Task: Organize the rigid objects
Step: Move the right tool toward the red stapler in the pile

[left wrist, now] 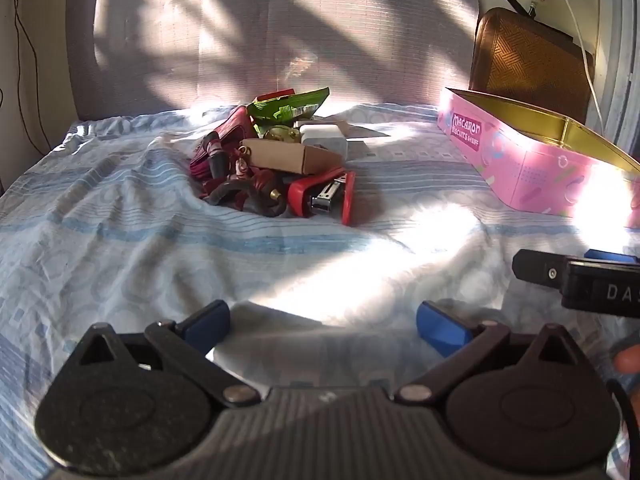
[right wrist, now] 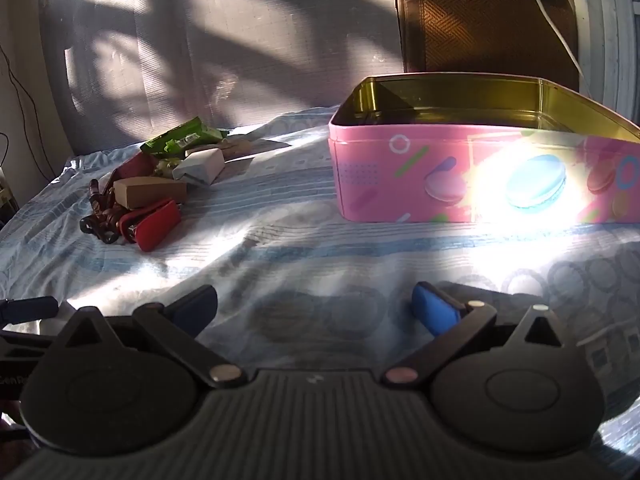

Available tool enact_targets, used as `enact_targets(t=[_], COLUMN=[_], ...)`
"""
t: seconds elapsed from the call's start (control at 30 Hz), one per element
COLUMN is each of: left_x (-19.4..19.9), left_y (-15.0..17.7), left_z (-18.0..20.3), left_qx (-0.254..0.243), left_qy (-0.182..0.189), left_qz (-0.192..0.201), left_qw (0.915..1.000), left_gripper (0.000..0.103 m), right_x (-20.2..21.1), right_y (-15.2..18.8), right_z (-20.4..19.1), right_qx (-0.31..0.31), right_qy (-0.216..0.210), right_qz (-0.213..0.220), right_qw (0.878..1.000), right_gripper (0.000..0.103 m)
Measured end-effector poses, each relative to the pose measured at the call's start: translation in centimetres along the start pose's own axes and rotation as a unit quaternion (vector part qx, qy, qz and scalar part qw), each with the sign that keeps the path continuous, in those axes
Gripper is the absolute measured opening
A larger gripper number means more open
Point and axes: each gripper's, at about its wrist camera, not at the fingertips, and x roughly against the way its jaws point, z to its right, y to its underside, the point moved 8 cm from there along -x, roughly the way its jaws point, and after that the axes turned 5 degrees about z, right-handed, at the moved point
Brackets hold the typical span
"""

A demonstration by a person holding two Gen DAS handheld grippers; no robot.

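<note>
Pile of small things [left wrist: 276,160] on bed sheet [left wrist: 120,240], toward far edge. Stapler [left wrist: 328,196] at pile's near side, cardboard box [left wrist: 288,156] behind it. Open tin [right wrist: 460,176] on sheet, right of pile, well apart.

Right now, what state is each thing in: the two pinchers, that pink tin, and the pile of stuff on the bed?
left gripper: open, empty.
right gripper: open, empty.
pink tin: lid off, nothing visible inside.
red stapler: closed, lying at the pile's near edge.
cardboard box: closed, resting on the pile.
green packet: crumpled, at the pile's far end.
bedsheet: wrinkled.
</note>
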Motion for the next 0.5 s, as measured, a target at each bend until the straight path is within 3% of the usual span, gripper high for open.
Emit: enact_targets(t=[0.3, 0.4, 0.5], left_x=[1.0, 1.3, 2.0], left_y=[0.2, -0.7, -2.9], left_z=[-0.5, -1.3, -2.5], left_qx=[0.031, 0.031, 0.0], left_qy=[0.019, 0.002, -0.034], left_qz=[0.019, 0.035, 0.087], left_qw=[0.9992, 0.9989, 0.9957], left_gripper=[0.103, 0.103, 0.103], right_x=[-0.8, -0.9, -1.1], right_y=[0.1, 0.2, 0.2], right_z=[-2.1, -2.5, -3.0], right_qx=[-0.023, -0.022, -0.019], right_qy=[-0.018, -0.017, -0.015], right_qz=[0.009, 0.009, 0.009], right_qw=[1.0, 1.0, 1.0], right_gripper=[0.103, 0.103, 0.103])
